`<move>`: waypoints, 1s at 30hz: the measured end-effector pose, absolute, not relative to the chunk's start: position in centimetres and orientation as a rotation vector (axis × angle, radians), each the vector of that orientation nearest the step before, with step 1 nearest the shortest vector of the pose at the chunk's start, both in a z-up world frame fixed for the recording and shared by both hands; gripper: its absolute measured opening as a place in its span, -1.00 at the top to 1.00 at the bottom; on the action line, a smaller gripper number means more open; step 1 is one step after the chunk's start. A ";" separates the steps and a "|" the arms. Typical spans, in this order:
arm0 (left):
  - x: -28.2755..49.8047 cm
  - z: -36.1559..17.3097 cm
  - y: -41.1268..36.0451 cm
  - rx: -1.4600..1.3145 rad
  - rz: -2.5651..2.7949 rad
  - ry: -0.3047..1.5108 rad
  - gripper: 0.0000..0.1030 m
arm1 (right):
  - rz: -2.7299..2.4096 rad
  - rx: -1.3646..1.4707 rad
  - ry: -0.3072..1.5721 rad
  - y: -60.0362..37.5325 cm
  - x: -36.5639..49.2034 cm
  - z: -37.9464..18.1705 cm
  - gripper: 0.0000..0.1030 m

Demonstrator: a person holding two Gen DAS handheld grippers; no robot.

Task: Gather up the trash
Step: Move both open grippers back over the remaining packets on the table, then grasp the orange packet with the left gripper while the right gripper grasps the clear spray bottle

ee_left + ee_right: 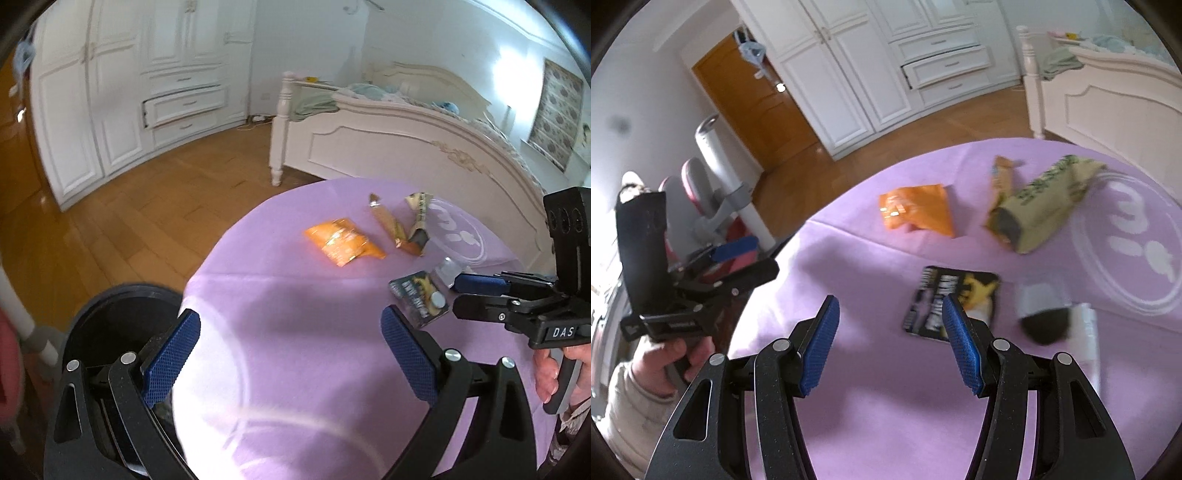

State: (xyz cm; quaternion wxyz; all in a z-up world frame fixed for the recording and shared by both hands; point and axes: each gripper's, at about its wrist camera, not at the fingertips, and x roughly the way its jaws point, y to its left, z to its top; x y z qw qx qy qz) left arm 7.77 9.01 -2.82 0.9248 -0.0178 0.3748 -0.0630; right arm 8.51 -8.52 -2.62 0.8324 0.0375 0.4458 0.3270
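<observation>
Both tools are spread wide with nothing between their blue pads: the left tool hangs over the near edge of the purple table beside a black bin, and the right tool hovers just short of a black-and-yellow packet. Farther across the table lie a silver-and-black wrapper, an orange packet, a slim gold wrapper and a tan pouch. Beyond the table stand a white bed and wardrobe.

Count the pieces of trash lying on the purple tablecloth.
5: orange wrapper, thin gold stick pack, olive pouch, black packet, silver wrapper.
</observation>
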 end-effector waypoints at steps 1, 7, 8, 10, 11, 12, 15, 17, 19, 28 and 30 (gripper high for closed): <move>8.2 -2.6 8.5 -0.019 -0.138 0.761 -0.89 | 0.674 0.069 0.936 -9.0 8.4 -2.5 -0.14; 11.5 -2.5 6.2 0.051 -0.182 0.762 -0.89 | 0.583 0.050 0.925 -12.7 8.7 -2.8 -0.14; 12.0 -2.6 5.9 0.059 -0.187 0.765 -0.89 | 0.571 0.049 0.925 -13.2 8.7 -2.9 -0.13; 13.3 -3.0 5.2 0.078 -0.198 0.779 -0.89 | 0.544 0.043 0.926 -14.0 8.8 -3.2 -0.13; 13.8 -3.2 5.0 0.087 -0.200 0.786 -0.89 | 0.533 0.037 0.926 -14.3 8.9 -3.4 -0.13; 14.5 -3.5 4.6 0.099 -0.205 0.795 -0.89 | 0.521 0.029 0.928 -14.6 9.0 -3.6 -0.13; 16.1 -4.2 4.2 0.117 -0.216 0.822 -0.89 | 0.485 0.000 0.937 -15.0 9.2 -4.1 -0.04; 17.2 -4.8 4.0 0.126 -0.221 0.841 -0.89 | 0.470 -0.015 0.950 -15.2 9.4 -4.5 0.03; 17.9 -5.2 4.2 0.131 -0.219 0.852 -0.88 | 0.462 -0.028 0.961 -15.4 9.6 -4.9 0.08; 19.5 -6.7 4.1 0.124 -0.248 0.899 -0.46 | 0.453 -0.088 0.988 -15.6 9.7 -6.2 0.43; 19.6 -7.0 3.9 0.124 -0.250 0.912 -0.14 | 0.456 -0.083 0.987 -15.8 9.5 -6.2 0.43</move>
